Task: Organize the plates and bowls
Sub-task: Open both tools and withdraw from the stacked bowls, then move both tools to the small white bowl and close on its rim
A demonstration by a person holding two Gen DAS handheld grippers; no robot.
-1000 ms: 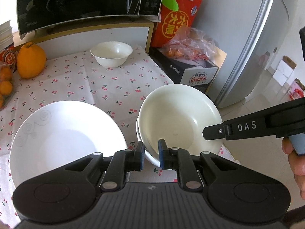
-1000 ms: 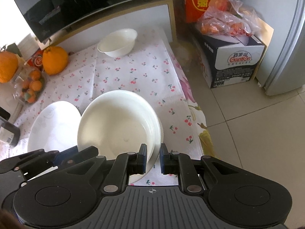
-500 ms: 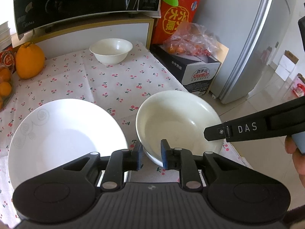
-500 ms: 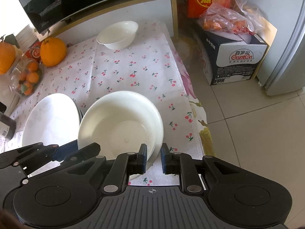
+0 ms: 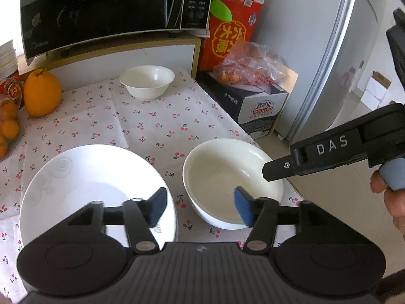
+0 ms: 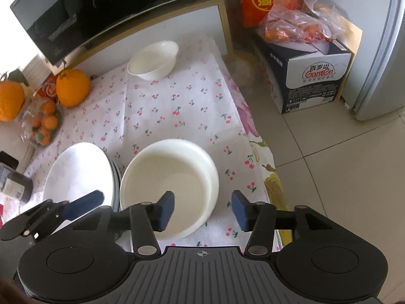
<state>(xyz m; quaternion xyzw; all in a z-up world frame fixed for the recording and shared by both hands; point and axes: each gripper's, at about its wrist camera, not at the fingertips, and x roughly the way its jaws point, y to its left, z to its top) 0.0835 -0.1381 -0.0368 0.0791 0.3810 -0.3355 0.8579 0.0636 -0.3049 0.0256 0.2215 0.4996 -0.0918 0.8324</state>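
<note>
A large cream bowl rests on the cherry-print cloth near the table's right edge. A white plate stack lies left of it. A small white bowl stands at the back. My left gripper is open, its jaws straddling the big bowl's near-left rim without touching. My right gripper is open over the bowl's near-right rim; it also shows in the left wrist view.
A black microwave sits on a cabinet at the back. Oranges lie at the left. A Ganten box with bagged fruit and a fridge stand on the floor to the right.
Both grippers were shut on the big bowl's rim and have opened. The bowl has come down onto the cloth beside the plates, and both grippers have drawn back a little.
</note>
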